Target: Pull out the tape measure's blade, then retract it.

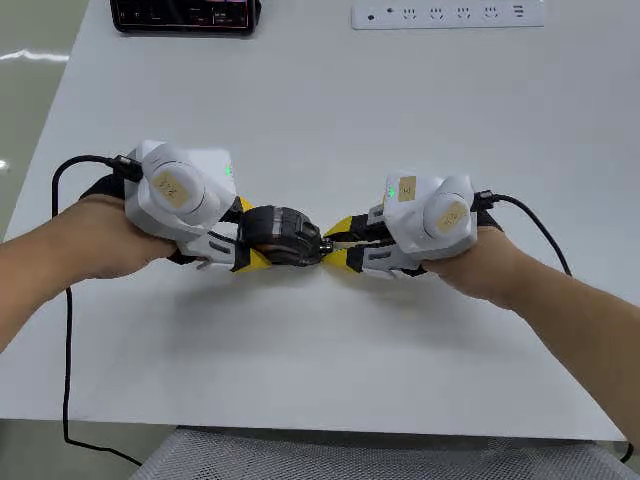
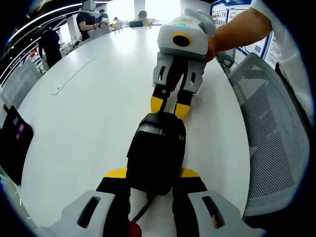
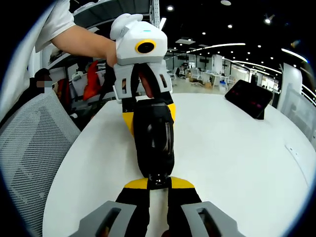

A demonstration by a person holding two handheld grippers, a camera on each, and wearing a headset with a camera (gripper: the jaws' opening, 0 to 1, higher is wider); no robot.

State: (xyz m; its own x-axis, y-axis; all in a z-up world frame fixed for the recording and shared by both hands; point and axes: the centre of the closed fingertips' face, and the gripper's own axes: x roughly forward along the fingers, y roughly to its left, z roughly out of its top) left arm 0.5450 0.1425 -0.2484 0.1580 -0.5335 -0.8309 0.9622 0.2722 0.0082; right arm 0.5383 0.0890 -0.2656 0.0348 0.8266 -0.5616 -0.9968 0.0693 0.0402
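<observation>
The black tape measure is held just above the white table between both grippers. My left gripper is shut on its body, yellow-tipped fingers on either side. My right gripper meets the case's front end, jaws closed on the blade's end hook. No blade length shows between the case and the right fingertips. In the left gripper view the right gripper touches the case's far end; in the right gripper view the left gripper holds the far side.
A black device lies at the table's far left edge and a white power strip at the far right. Cables trail from both grippers. A mesh chair stands at the near table edge.
</observation>
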